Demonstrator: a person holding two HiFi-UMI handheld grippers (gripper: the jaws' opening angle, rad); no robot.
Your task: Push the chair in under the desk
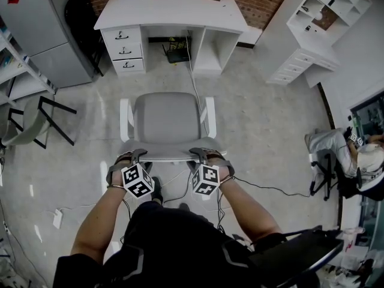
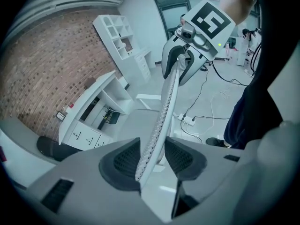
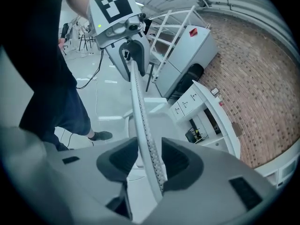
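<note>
Both the left gripper (image 2: 151, 157) and right gripper (image 3: 149, 159) clamp the backrest (image 1: 169, 155) of the grey, white-armed chair (image 1: 167, 122), which stands on the floor (image 1: 264, 119) well apart from the white drawer desk (image 1: 171, 11); the whole push remains.

Two bare forearms stretched forward and down, side by side, left gripper (image 1: 133, 156) and right gripper (image 1: 204, 155) both tilted steeply downward, level with each other, each one's jaws pressed onto the top edge of the chair back (image 1: 170, 156)

Black short-sleeved shirt (image 1: 174, 245); grey left gripper (image 1: 133, 156), right gripper (image 1: 203, 155); black-white marker cubes (image 1: 137, 180).
</note>
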